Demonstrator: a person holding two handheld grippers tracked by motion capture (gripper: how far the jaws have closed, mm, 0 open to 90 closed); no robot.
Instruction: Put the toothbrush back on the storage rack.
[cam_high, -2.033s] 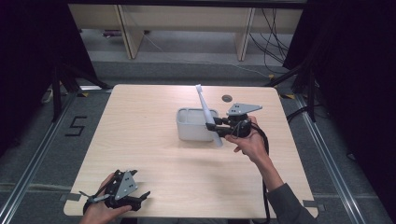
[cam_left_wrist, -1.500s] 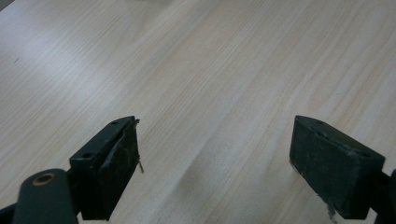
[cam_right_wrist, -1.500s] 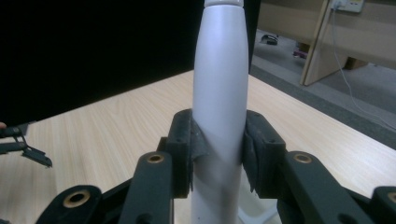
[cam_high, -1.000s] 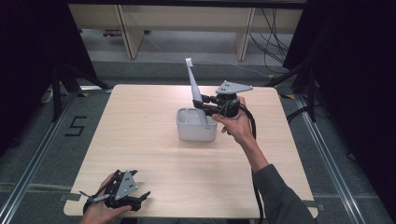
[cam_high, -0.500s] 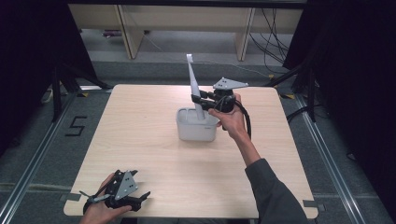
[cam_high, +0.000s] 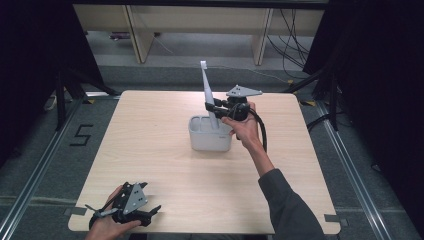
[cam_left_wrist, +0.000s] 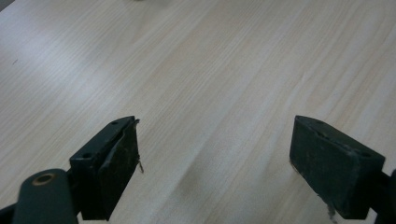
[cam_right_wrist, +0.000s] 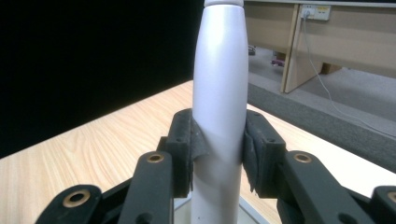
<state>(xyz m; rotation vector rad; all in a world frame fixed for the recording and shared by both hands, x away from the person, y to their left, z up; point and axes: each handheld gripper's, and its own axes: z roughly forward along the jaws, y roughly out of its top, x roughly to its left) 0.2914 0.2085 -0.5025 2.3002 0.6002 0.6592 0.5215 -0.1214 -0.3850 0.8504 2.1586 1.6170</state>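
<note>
A white electric toothbrush (cam_high: 207, 95) stands nearly upright, its lower end inside a light grey rectangular holder (cam_high: 210, 134) at the middle of the wooden table (cam_high: 150, 150). My right gripper (cam_high: 214, 108) is shut on the toothbrush handle (cam_right_wrist: 218, 107), just above the holder's right rim; its pads press both sides of the handle. My left gripper (cam_high: 150, 212) rests in a hand at the table's near left corner. In the left gripper view its jaws stand wide apart over bare wood (cam_left_wrist: 215, 93), with nothing between them.
Beyond the table's far edge are wooden furniture legs (cam_high: 135, 30) and cables (cam_high: 290, 30) on a grey floor. Dark curtains flank both sides. A floor marking "5" (cam_high: 82, 134) lies left of the table.
The right gripper has carried the toothbrush slightly down and toward the holder, and the brush now stands more upright with its end in the holder. The left gripper has kept still.
</note>
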